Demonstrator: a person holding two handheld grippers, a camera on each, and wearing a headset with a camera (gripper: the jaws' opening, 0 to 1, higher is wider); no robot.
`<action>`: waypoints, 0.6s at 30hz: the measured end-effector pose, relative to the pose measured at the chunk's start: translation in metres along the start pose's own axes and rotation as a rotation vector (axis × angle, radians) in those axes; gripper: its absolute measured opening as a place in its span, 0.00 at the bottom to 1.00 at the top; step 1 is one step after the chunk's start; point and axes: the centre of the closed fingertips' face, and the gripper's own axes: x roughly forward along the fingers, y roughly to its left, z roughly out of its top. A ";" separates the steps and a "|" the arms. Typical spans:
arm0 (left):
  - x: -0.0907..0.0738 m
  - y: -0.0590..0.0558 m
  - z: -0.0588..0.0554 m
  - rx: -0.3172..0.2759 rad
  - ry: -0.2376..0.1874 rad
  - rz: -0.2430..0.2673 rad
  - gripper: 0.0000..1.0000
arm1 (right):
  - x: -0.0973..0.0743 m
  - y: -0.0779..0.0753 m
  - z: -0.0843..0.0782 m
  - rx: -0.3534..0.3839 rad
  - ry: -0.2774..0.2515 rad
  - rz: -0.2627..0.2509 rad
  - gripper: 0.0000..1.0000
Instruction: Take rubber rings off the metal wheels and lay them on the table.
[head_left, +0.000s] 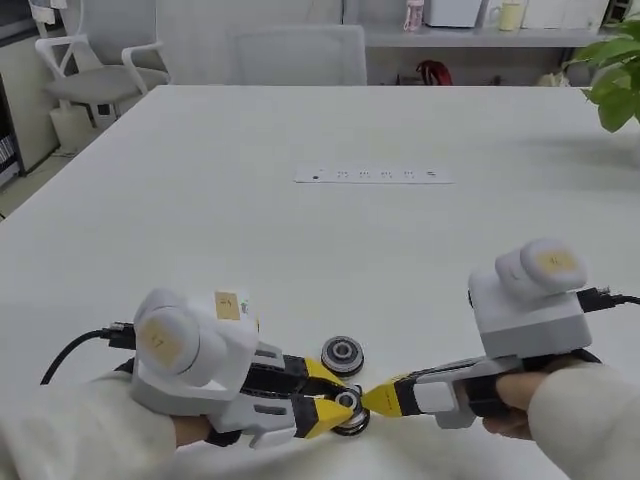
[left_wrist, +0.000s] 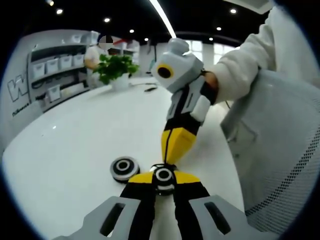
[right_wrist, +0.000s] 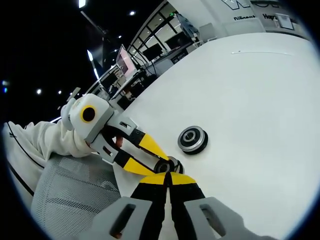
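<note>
A small metal wheel (head_left: 349, 412) with a black rubber ring is clamped between the yellow fingers of my left gripper (head_left: 344, 406), low in the head view and just above the white table (head_left: 330, 240). My right gripper (head_left: 368, 399) comes in from the right, its tips shut together at that wheel's rim, pinching the ring's edge. In the left gripper view the wheel (left_wrist: 164, 176) sits between my left gripper's (left_wrist: 164, 178) jaws, with the right gripper (left_wrist: 169, 161) touching its top. A second ringed wheel (head_left: 342, 354) (left_wrist: 124, 168) (right_wrist: 192, 139) lies flat on the table just beyond.
A white strip with small marks (head_left: 372, 176) lies mid-table. Chairs (head_left: 100, 75) stand at the far edge, a potted plant (head_left: 615, 75) at the far right. Sleeves of the person show behind both grippers.
</note>
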 end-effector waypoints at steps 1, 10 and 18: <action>0.000 0.000 0.000 0.000 0.000 0.001 0.14 | 0.000 0.000 0.000 -0.005 0.001 0.000 0.00; 0.000 0.000 0.000 0.001 0.003 0.001 0.14 | 0.001 0.004 0.001 -0.005 -0.002 0.010 0.00; 0.000 0.000 0.000 -0.011 0.002 -0.001 0.14 | 0.001 0.005 0.001 -0.019 -0.002 0.015 0.00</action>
